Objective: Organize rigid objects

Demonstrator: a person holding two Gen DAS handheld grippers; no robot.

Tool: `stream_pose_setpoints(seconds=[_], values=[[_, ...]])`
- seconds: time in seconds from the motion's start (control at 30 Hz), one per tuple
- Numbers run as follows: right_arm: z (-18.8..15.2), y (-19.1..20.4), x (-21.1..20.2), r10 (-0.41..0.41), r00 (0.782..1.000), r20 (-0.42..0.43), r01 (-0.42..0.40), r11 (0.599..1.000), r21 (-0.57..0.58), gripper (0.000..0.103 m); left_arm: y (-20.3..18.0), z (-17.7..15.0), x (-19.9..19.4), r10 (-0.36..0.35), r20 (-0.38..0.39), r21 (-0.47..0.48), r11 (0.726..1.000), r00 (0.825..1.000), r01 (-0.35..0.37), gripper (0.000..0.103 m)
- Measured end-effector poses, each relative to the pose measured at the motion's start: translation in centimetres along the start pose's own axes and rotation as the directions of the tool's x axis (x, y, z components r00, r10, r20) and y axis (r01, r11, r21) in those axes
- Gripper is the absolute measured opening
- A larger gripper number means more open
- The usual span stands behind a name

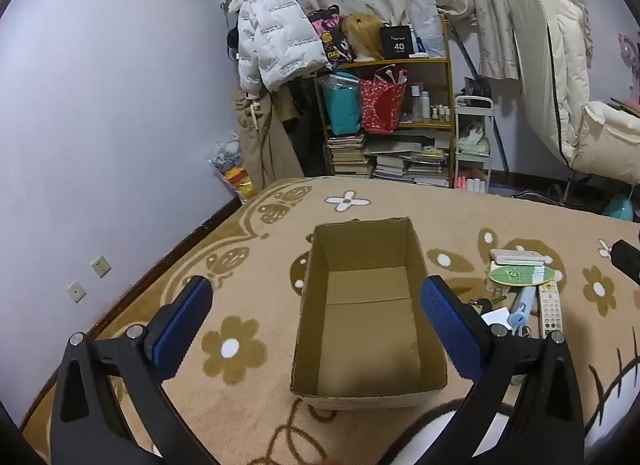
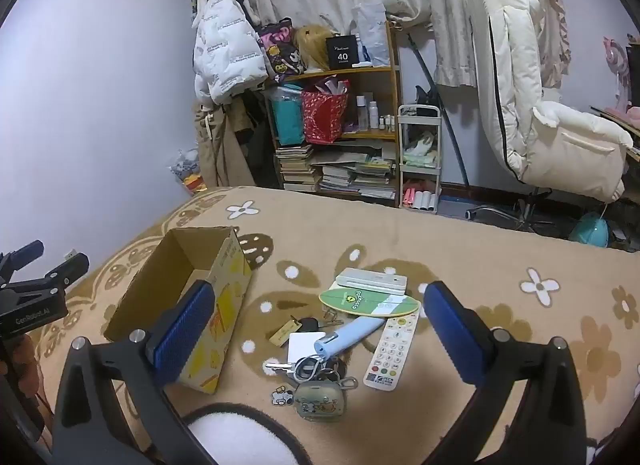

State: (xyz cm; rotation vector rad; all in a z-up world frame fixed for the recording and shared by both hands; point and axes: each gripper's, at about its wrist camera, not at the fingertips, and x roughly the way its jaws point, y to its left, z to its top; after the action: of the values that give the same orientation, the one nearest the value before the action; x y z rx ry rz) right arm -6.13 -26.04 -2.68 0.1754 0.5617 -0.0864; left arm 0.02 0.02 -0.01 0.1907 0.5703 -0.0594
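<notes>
Both tools are released, jaws spread wide with nothing between the blue pads. The left tool (image 1: pixel 316 321) hangs over the open box (image 1: pixel 368 305), which stands empty on the flowered bed cover (image 1: pixel 248 249); the box's long axis runs straight away from this tool, near end just below it. The right tool (image 2: pixel 320 329) hangs over the clutter to be sorted, which lies on the cover just right of the box (image 2: pixel 180 289): a white case (image 2: pixel 372 281) farthest away, a green oval card (image 2: pixel 368 301) touching its near edge, then a blue pen (image 2: pixel 348 339), a remote (image 2: pixel 394 349), a white card (image 2: pixel 302 345), a brass tag (image 2: pixel 284 331) and a key bunch (image 2: pixel 316 373) with a round charm (image 2: pixel 320 399) nearest the tool. The right hand is plainly the nearer to all of these; the left tool shows only at the far left of the right view, beyond the box. The remote's long axis runs away from the tool and leans a little right, so the jaws as they stand would straddle its narrow width; the pen lies more slantwise, its tip under the oval card, and would likely need a wrist turn. Open cover lies right of the remote, giving room for that jaw. The carry to the box would go leftward over its yellow printed side wall. The bed's far edge is well away from everything.
</notes>
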Motion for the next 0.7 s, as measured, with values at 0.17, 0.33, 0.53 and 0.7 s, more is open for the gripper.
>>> stream_pose_setpoints(seconds=[0.17,0.33,0.53,0.7], values=[[0.0,0.06,-0.01,0.006,1.0,-0.001,-0.006,1.0,0.001,0.103,0.51,-0.14,0.25,-0.021,0.013,0.015,1.0,1.0,0.021,0.103],[-0.03,0.15,-0.16,-0.003,1.0,0.003,0.003,1.0,-0.005,0.103,0.06,-0.08,-0.06,-0.001,0.011,0.015,1.0,1.0,0.001,0.103],[0.16,0.15,-0.09,-0.007,1.0,0.005,0.007,1.0,-0.005,0.103,-0.16,-0.16,0.4,0.001,0.009,0.021,1.0,1.0,-0.002,0.103],[0.25,0.23,-0.16,-0.021,1.0,0.01,0.021,1.0,-0.007,0.103,-0.41,-0.36,0.57,0.003,0.013,0.035,0.999,1.0,-0.003,0.103]])
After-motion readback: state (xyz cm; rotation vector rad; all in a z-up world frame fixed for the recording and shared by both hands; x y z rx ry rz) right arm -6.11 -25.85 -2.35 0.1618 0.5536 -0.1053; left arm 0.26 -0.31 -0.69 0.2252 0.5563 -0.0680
